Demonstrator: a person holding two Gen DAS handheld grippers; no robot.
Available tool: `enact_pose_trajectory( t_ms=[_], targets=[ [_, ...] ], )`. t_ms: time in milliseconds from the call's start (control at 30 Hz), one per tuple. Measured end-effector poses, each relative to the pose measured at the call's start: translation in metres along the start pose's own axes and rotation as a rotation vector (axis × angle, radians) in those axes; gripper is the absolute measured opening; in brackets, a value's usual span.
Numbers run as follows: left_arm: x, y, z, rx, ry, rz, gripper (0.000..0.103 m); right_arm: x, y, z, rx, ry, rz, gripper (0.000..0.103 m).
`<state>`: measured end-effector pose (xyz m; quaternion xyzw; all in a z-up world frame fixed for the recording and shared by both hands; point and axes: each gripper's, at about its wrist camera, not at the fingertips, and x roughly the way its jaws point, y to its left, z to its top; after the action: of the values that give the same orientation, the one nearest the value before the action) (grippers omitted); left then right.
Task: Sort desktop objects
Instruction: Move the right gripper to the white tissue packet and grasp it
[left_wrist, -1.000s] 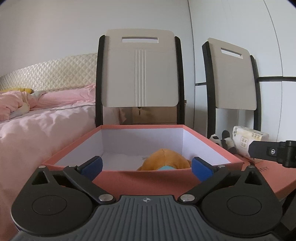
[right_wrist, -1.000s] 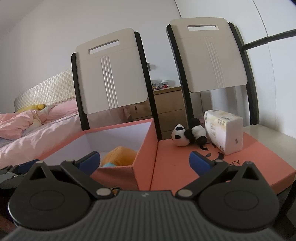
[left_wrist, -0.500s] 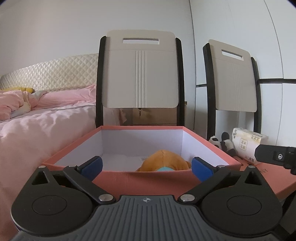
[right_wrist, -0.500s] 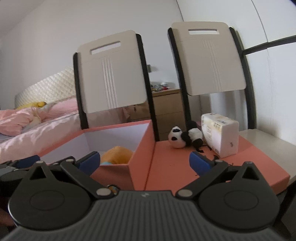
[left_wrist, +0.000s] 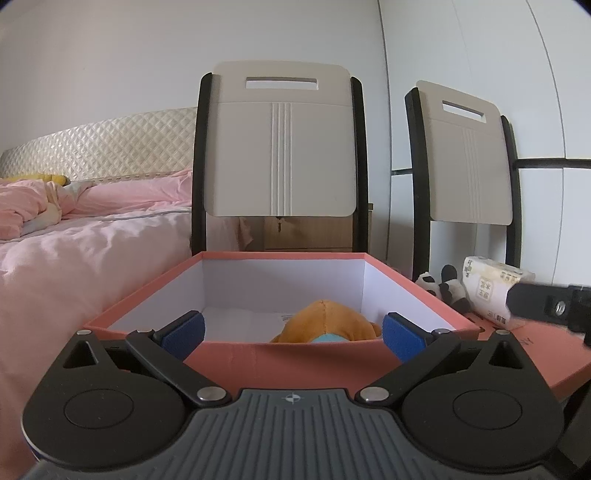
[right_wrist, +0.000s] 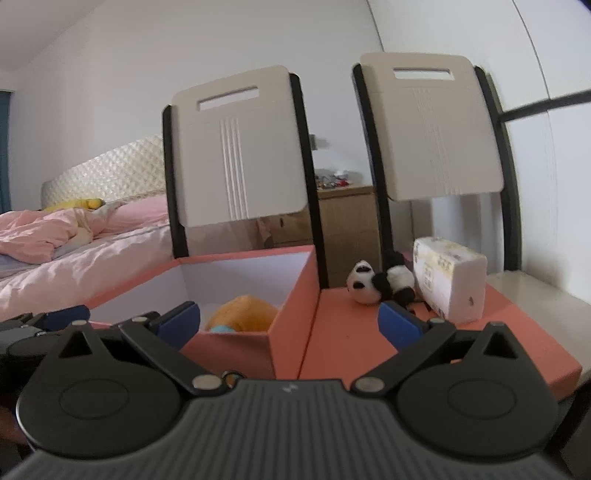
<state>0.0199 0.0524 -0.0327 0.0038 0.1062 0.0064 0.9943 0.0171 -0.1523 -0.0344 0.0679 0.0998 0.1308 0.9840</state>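
Observation:
An open coral box (left_wrist: 280, 356) (right_wrist: 291, 306) holds an orange plush toy (left_wrist: 325, 321) (right_wrist: 242, 312). Beside it on the right lies the coral lid (right_wrist: 351, 332) (left_wrist: 546, 350), with a panda plush (right_wrist: 380, 284) (left_wrist: 445, 290) and a white tissue pack (right_wrist: 448, 282) (left_wrist: 491, 291) on it. My left gripper (left_wrist: 291, 334) is open and empty, just in front of the box's near wall. My right gripper (right_wrist: 288, 321) is open and empty, in front of the box's right corner and the lid; one of its fingers (left_wrist: 543, 304) shows in the left wrist view.
Two chair backs (left_wrist: 282, 144) (right_wrist: 432, 125) stand right behind the box and lid. A bed with pink bedding (left_wrist: 74, 251) lies to the left. A wooden nightstand (right_wrist: 347, 221) stands behind the chairs. A white wall is on the right.
The right gripper has drawn back and turned slightly, so the panda and tissue pack look farther off. The left gripper has barely moved. Both stay open.

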Motion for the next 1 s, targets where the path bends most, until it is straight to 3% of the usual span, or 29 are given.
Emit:
enact_pose_trajectory(
  t_ms=[433, 600, 800, 1000],
  targets=[
    [0.001, -0.006, -0.003, 0.003, 0.019, -0.01, 0.103, 0.049, -0.037, 0.045, -0.04, 0.054, -0.085, 0.103],
    [0.004, -0.007, -0.006, 0.01, 0.027, -0.001, 0.103, 0.079, -0.065, 0.055, -0.13, 0.045, -0.185, 0.103],
    [0.008, -0.008, -0.009, 0.006, 0.049, 0.0, 0.103, 0.108, -0.108, 0.055, -0.19, 0.002, -0.239, 0.103],
    [0.009, -0.012, -0.013, 0.011, 0.059, -0.009, 0.103, 0.125, -0.157, 0.041, -0.11, 0.019, -0.269, 0.103]
  ],
)
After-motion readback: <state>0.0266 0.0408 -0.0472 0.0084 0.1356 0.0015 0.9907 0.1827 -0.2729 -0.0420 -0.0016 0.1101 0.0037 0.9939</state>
